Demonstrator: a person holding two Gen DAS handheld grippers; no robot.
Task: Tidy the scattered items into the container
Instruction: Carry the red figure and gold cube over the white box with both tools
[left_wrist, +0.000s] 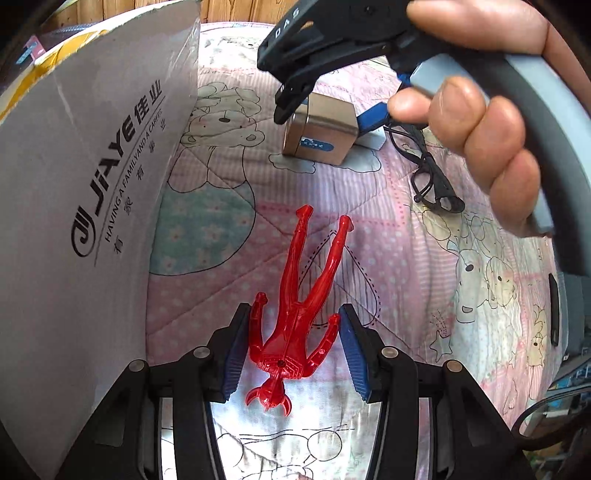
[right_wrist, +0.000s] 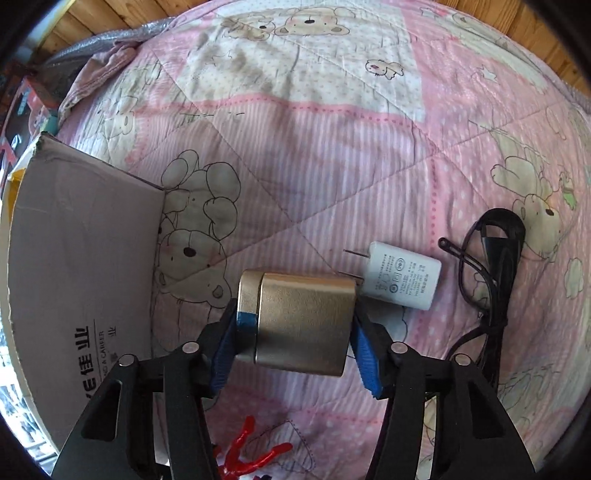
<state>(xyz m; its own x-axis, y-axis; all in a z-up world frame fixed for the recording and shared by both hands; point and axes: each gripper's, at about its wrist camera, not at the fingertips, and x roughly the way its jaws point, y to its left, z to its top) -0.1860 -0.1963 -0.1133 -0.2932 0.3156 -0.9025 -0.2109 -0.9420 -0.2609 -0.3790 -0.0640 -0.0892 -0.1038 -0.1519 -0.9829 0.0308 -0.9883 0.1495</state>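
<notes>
A red plastic figure (left_wrist: 291, 314) lies on the pink quilt between the fingers of my left gripper (left_wrist: 293, 350). That gripper is open, its blue pads close beside the figure's arms. A gold box (right_wrist: 303, 325) stands on the quilt, and my right gripper (right_wrist: 295, 350) is shut on it, one pad pressing each side. In the left wrist view the right gripper (left_wrist: 325, 110) reaches down over the gold box (left_wrist: 321, 133). The cardboard container (left_wrist: 92, 166) stands at the left, and the right wrist view shows its wall (right_wrist: 85, 258).
A white charger plug (right_wrist: 400, 275) lies just behind the gold box. Black glasses (right_wrist: 487, 258) rest to its right, also in the left wrist view (left_wrist: 432, 177). A person's hand (left_wrist: 480, 129) holds the right gripper's handle. The red figure's legs (right_wrist: 255, 454) show at the bottom edge.
</notes>
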